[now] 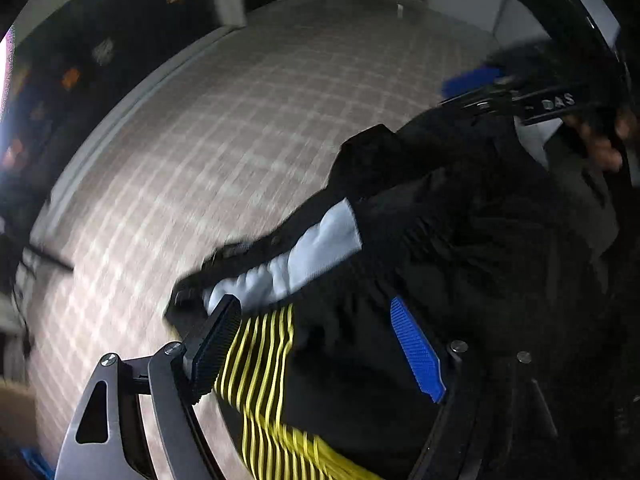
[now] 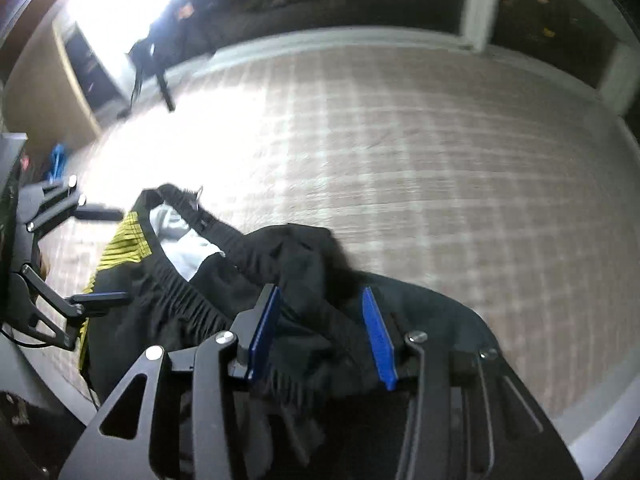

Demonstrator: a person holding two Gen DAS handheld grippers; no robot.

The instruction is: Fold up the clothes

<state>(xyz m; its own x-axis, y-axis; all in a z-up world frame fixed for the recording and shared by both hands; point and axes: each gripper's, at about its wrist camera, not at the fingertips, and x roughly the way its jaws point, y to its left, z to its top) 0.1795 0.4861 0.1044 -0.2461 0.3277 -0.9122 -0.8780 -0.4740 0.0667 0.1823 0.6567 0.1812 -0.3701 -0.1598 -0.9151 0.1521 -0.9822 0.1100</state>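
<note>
A pair of black shorts with a yellow-striped side panel and pale lining lies bunched on a checked cover. My left gripper is open over the waistband end, with cloth between its black and blue pads. The right wrist view shows the same shorts, with the open left gripper at their yellow panel. There my right gripper is open too, its blue pads either side of a raised black fold. In the left wrist view the right gripper is a blur.
The checked cover spreads wide beyond the shorts, bordered by a pale edge. A black stand and a wooden cabinet are at the far left under a bright glare. Dark windows run along the back. A hand shows at right.
</note>
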